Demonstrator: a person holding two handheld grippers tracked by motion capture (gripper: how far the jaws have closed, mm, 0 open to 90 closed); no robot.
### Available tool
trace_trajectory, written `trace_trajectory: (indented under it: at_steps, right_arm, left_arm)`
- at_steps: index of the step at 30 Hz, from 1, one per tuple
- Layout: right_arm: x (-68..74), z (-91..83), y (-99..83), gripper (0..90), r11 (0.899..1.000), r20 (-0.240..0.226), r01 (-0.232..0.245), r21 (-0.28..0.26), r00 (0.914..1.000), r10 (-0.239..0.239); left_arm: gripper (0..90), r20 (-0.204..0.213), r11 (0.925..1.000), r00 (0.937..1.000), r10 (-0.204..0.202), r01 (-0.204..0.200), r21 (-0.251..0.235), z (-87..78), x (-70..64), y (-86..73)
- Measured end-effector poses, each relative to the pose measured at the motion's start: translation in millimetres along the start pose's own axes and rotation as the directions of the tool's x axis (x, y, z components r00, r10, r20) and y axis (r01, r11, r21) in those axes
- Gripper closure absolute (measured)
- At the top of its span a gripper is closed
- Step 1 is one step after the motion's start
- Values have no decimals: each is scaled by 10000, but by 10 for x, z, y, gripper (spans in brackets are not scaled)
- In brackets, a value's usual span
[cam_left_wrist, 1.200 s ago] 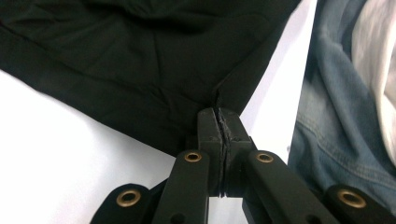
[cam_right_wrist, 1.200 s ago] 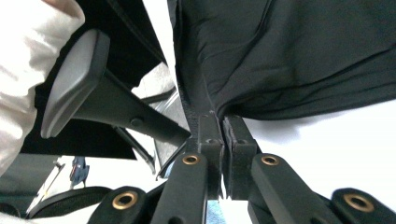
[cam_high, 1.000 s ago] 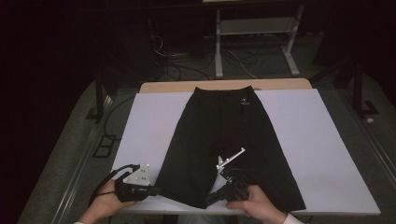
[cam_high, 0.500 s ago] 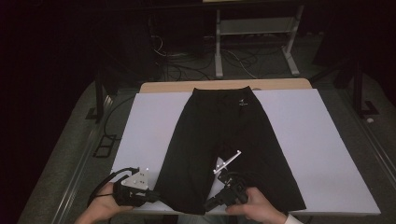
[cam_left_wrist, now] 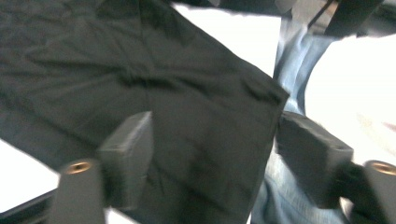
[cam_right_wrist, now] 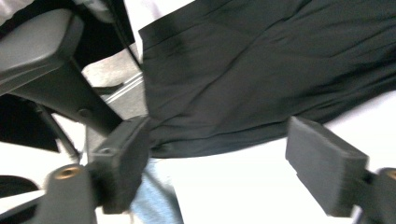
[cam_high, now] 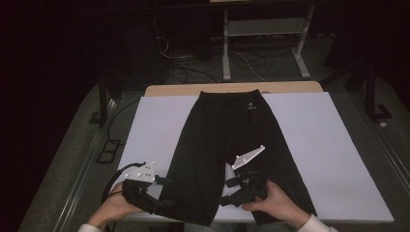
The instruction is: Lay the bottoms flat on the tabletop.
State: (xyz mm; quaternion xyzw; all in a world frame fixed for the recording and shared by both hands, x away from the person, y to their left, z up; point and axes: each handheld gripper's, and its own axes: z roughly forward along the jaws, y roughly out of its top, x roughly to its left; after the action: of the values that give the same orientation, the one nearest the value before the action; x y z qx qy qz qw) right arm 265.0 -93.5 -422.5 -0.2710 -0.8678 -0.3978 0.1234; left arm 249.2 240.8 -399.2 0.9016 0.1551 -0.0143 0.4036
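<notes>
Here two hand-held grippers are at work, one in each of the person's hands, both at the near edge of the desk. The left hand-held gripper has its jaws spread wide; in the left gripper view they straddle the hem corner of one trouser leg, dark cloth lying between them without being pinched. The right hand-held gripper is likewise spread wide, and in the right gripper view its jaws stand apart over the white desk top with the hem of the other leg just beyond them.

One pair of black trousers lies flat on the desk, waistband at the far side, the two legs running toward the person, their hems reaching the near edge. One small pale mark sits near the waistband; it is too small to read as a brand or writing.

The ends of both legs are partly covered by the grippers and hands in the high view. Both gripper views are blurred. Blue denim shows past the desk edge in them. Beyond the desk, a pale metal frame and cables on the floor sit in deep shadow, hard to make out.
</notes>
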Motion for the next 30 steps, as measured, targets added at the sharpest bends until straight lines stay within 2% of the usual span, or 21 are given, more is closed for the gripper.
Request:
trace_trajectory:
  at_steps: [5,7,10,14,18,26,30]
  right_arm:
    - [-110,-197,17,118,9992,279,-75,-382,9996,85]
    - [-137,-286,16,23,9987,511,-17,-507,9987,43]
    - [-165,-428,4,0,9971,950,13,-757,9955,59]
    - [-231,-630,-26,0,9921,1289,-34,-1255,9915,197]
    - [-302,-784,-73,0,9887,1673,-91,-1499,9853,344]
    - [-418,-1005,-214,0,9805,2006,-284,-1944,9773,681]
    - [-476,-1107,-290,0,9730,2144,-379,-2276,9728,881]
  left_arm:
    - [56,105,10000,9999,-82,82,-54,113,20,119]
    - [4,103,9999,9998,-144,144,-7,163,29,170]
    - [0,19,9998,9999,-161,161,-154,225,35,237]
    - [0,-84,9992,9999,-117,114,-387,290,55,331]
    - [0,-112,9973,9997,-214,205,-709,382,103,434]
    - [0,-174,9939,9990,-410,390,-1032,499,164,548]
    - [0,-371,9869,9968,-707,645,-1476,499,185,568]
